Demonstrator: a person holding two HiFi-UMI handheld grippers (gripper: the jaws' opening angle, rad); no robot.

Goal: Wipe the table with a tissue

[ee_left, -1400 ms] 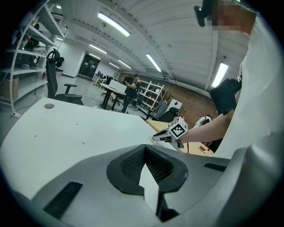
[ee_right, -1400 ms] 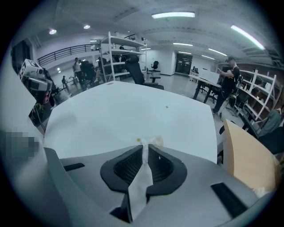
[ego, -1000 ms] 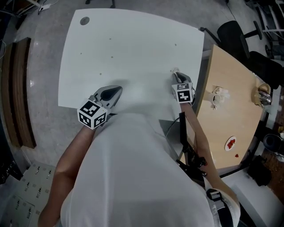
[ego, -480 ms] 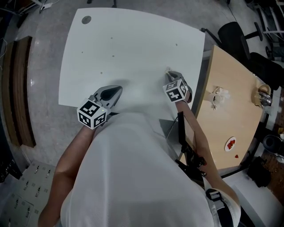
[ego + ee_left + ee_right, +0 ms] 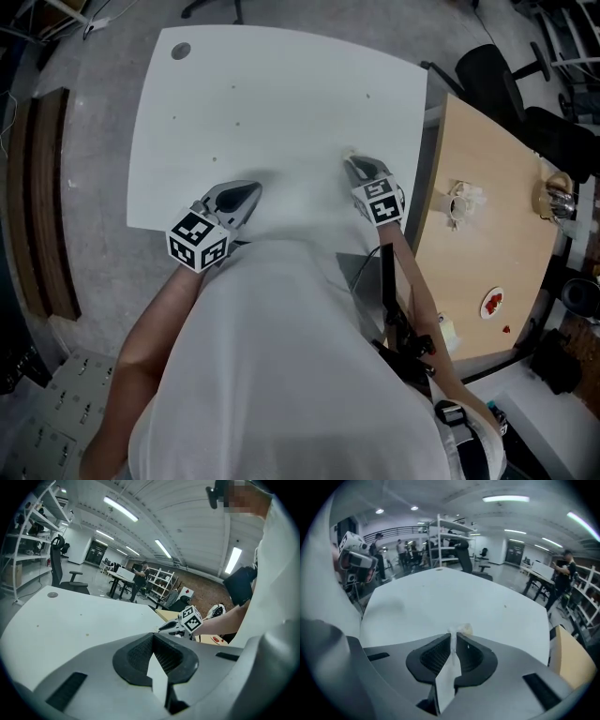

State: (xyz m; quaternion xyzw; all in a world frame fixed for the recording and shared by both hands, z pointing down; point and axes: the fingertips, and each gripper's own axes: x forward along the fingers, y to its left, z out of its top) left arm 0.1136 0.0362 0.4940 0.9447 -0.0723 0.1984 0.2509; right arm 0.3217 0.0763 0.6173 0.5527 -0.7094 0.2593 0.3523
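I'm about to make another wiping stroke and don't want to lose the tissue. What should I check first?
1. Right gripper clamped on tissue: ok.
2. Tissue pressing on table: cannot tell.
3. Left gripper shut, empty, apart from the right one: ok.
4. Stroke path free of obstacles: ok.
5. Table clean: not ok, small specks show.
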